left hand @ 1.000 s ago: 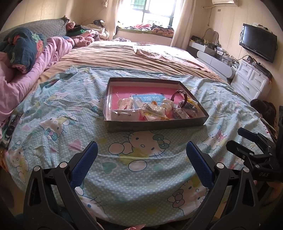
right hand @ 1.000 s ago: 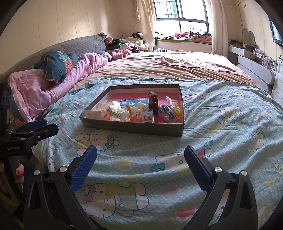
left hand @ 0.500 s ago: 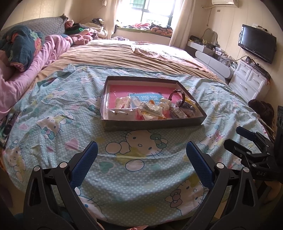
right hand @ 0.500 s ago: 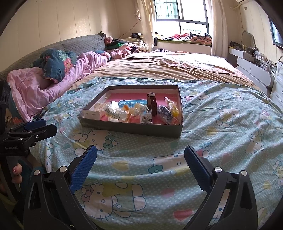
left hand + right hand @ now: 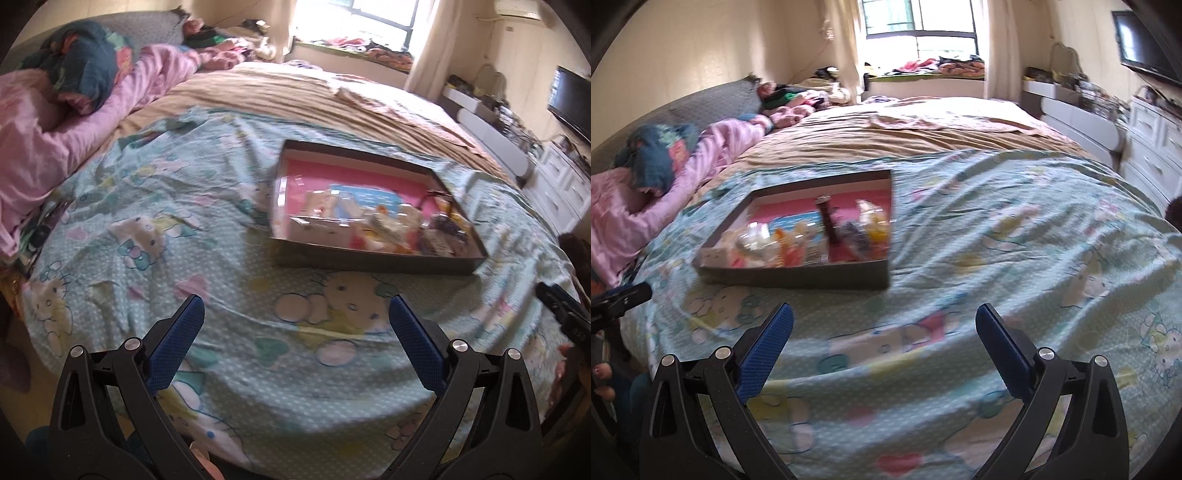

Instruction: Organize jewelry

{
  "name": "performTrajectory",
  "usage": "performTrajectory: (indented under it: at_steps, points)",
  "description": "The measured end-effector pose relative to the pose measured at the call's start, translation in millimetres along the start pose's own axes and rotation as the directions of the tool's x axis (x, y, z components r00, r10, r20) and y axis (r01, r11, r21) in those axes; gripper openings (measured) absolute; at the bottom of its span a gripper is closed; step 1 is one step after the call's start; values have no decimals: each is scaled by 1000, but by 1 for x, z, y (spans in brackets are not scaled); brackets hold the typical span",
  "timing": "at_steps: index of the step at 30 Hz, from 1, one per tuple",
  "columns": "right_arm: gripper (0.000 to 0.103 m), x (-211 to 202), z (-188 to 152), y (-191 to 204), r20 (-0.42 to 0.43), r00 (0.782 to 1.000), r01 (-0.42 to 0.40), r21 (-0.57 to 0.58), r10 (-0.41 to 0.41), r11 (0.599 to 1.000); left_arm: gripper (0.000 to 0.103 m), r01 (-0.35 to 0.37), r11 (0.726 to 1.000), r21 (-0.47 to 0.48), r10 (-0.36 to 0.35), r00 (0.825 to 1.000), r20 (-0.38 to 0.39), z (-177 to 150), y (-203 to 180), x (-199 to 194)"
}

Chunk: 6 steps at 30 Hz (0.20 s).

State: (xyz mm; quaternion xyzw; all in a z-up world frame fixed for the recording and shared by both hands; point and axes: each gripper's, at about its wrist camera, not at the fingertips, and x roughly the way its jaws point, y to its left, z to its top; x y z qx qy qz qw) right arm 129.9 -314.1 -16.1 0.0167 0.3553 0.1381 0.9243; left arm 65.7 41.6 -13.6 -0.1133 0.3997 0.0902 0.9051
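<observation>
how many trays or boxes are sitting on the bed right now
1. A single shallow box with a pink lining lies on the Hello Kitty sheet, ahead of both open grippers, holding the jumbled jewelry. Others could be hidden among the bedding.

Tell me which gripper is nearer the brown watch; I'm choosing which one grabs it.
Right, likely. The right gripper faces the tray's right corner, the watch just left of ahead. The left gripper faces the opposite end, the watch well off to its right.

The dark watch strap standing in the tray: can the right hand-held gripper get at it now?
Probably yes. The right hand-held gripper is open and empty, the tray has no lid, and the watch strap stands above the small bags around it.
</observation>
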Motion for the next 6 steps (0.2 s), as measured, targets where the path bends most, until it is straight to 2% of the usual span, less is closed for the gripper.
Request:
performTrajectory:
  at_steps: [3, 6]
  points:
    - [98, 11, 10, -35, 6, 996, 92, 41, -92, 995, 93, -34, 996, -86, 29, 998, -53, 17, 37, 26]
    - [98, 29, 20, -80, -25, 979, 204, 69, -202, 977, 93, -100, 985, -143, 91, 993, -71, 38, 81, 52]
